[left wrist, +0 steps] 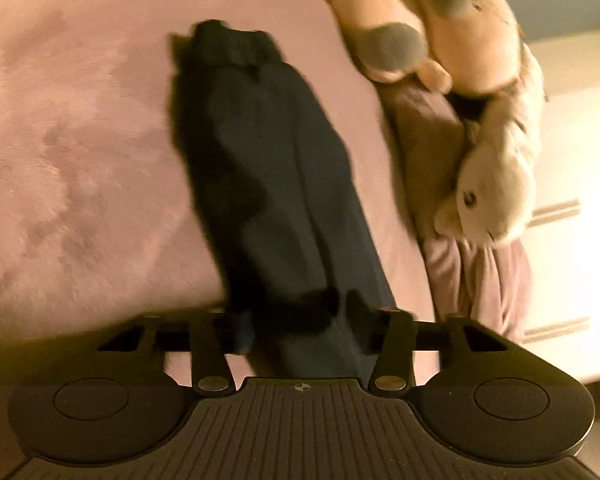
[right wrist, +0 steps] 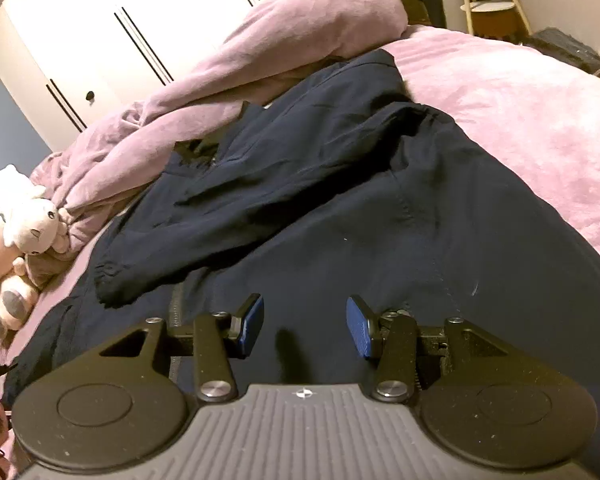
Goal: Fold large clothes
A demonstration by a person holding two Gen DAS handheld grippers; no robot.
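Note:
A dark navy jacket (right wrist: 340, 184) lies spread on the pink bed, one sleeve with a gathered cuff (right wrist: 112, 284) folded across it. My right gripper (right wrist: 306, 326) hovers just over the jacket's near part, its blue pads (right wrist: 252, 324) apart and nothing between them. The left wrist view is blurred. There a long narrow stretch of the navy garment (left wrist: 276, 168) runs from a banded end (left wrist: 228, 44) far off down into my left gripper (left wrist: 312, 312). The cloth fills the gap between its jaws, which appear shut on it; the dark fabric hides the pads.
Pale plush toys (left wrist: 440, 40) (right wrist: 28, 216) lie along the bed's side beside a bunched pink duvet (right wrist: 204, 92). A pink bedcover (left wrist: 80, 140) spreads around the garment. White wardrobe doors (right wrist: 100, 32) stand behind, and a wooden stand (right wrist: 492, 4) is in the far corner.

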